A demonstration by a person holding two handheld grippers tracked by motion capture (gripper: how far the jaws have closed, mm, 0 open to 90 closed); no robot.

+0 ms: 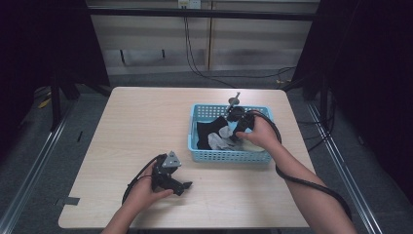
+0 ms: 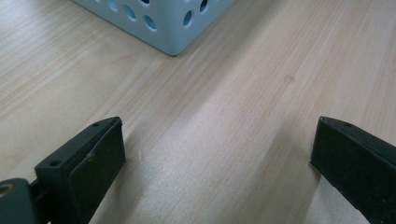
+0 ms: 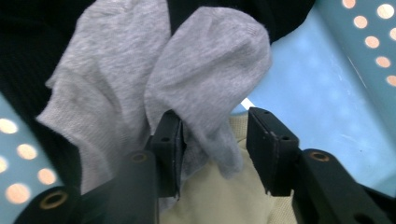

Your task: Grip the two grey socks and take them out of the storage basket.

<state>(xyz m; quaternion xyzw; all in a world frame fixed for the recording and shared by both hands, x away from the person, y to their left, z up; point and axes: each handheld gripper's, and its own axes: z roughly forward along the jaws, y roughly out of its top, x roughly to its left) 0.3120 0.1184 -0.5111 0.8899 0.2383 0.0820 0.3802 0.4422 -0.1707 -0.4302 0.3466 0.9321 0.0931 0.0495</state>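
Grey sock (image 3: 205, 70) fabric lies between the partly spread jaws of the right gripper (image 3: 212, 140); one pad touches it, the other stands clear, so nothing is pinched. That hand (image 1: 260, 134) reaches down into the blue basket (image 1: 229, 156), wrist bent over the rim. The sock lies on a cream cloth (image 3: 219, 200) and black garment (image 3: 28, 42), both cut off. The left gripper (image 1: 170, 178) rests low on the wooden table (image 2: 224, 107), jaws spread wide and bare.
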